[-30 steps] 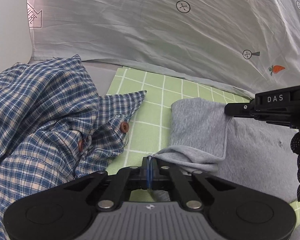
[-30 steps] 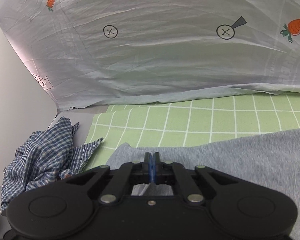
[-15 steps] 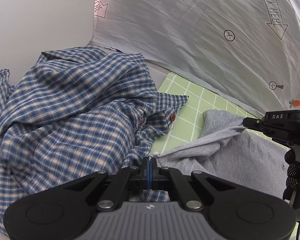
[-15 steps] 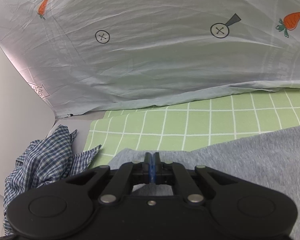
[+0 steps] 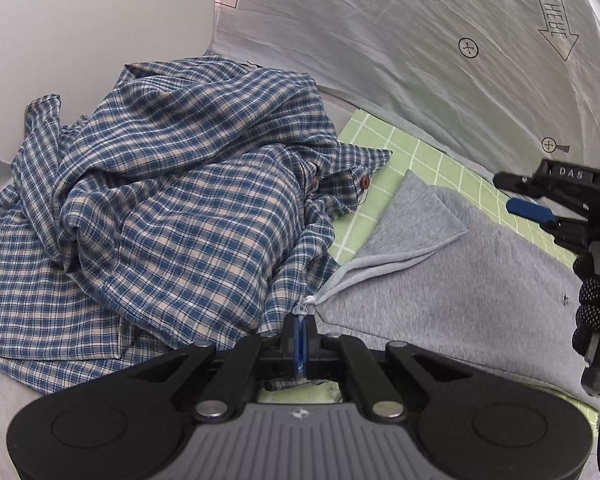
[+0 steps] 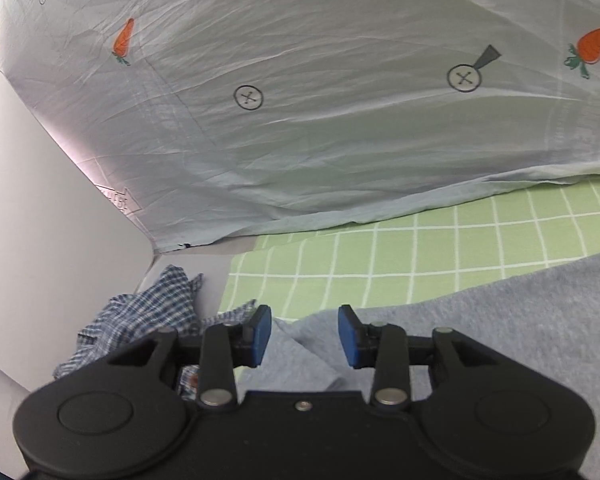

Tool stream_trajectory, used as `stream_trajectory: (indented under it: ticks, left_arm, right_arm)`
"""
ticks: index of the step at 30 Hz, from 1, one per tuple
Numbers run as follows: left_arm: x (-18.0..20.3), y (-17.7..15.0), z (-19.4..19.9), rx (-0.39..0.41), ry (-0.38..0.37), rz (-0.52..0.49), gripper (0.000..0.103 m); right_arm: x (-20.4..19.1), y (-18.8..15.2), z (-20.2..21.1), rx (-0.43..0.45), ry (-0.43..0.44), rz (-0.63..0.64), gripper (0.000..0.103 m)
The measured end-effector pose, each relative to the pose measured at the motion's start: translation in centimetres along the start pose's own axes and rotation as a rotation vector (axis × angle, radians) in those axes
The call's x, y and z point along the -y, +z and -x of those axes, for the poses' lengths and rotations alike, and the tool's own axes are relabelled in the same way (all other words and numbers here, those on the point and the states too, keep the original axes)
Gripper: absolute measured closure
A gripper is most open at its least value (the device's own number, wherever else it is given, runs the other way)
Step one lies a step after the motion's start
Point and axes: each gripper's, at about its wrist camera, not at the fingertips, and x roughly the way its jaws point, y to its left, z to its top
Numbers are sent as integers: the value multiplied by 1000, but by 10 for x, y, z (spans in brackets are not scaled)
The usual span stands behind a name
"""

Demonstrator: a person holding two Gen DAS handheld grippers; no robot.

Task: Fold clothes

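The grey garment, a soft fleecy knit, lies flat on the green checked mat, with one corner turned over into a triangular flap toward 12 o'clock in the left wrist view. Its lower part is cut off behind the black body of the left gripper at 6 o'clock. That gripper's blue pads are pressed together on a hem corner of the grey garment, where a small white thread tuft sticks out; how much cloth sits between them is hidden.

At 9 o'clock lies a crumpled blue plaid shirt of thin woven cotton with brown buttons, heaped in deep folds; its far edge runs out of view on the left, and a collar point overlaps the mat.

At 3 o'clock the right gripper hovers above the grey garment, its jaws spread and empty, held by a hand in a black dotted glove that the frame edge cuts off. In its own view the blue pads stand well apart over the flap.

Behind, a wrinkled pale sheet printed with carrots, crossed circles and arrows hangs as a backdrop; its lettering is partly cut off.
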Motion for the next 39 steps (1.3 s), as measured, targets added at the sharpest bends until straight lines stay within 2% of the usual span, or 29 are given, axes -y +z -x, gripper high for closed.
stream_trajectory:
  ticks: [2,4,7,9,11,15,20,23,26,30,34,39]
  left_arm:
    - [-2,1,5,1,-11,12,97]
    - [0,4,11,12,0,-18,96]
    - [12,10,25,73,37,-125,83]
    - [20,15,31,113,56,-180,69]
    - [26,20,31,145,49,-212,66]
    - [48,26,4,149,13,-251,66]
    - [55,37,-52,61,-5,-141,67]
    - [46,38,-71,36,45,-79,80]
    - [37,39,-72,57,93,-97,87]
    - [18,45,-72,80,172,-108,87]
    - [-11,56,-72,100,236,-58,87]
    - [-19,62,-73,94,221,-33,87]
  right_arm:
    - [7,-5,2,-26,-90,58,74]
    - [14,-13,5,-46,-148,86,77]
    - [25,-27,11,-65,-194,74,77]
    - [33,-36,17,-68,-239,73,75]
    - [41,-45,22,-72,-284,76,67]
    - [57,-57,32,-75,-338,72,65]
    - [56,-61,36,-72,-350,89,65]
    - [56,-63,38,-70,-357,100,65]
    - [56,-65,40,-68,-364,110,63]
    - [40,-68,29,-77,-336,175,56]
    - [19,-70,15,-89,-294,258,57]
    - [-8,-73,-3,-104,-242,361,57]
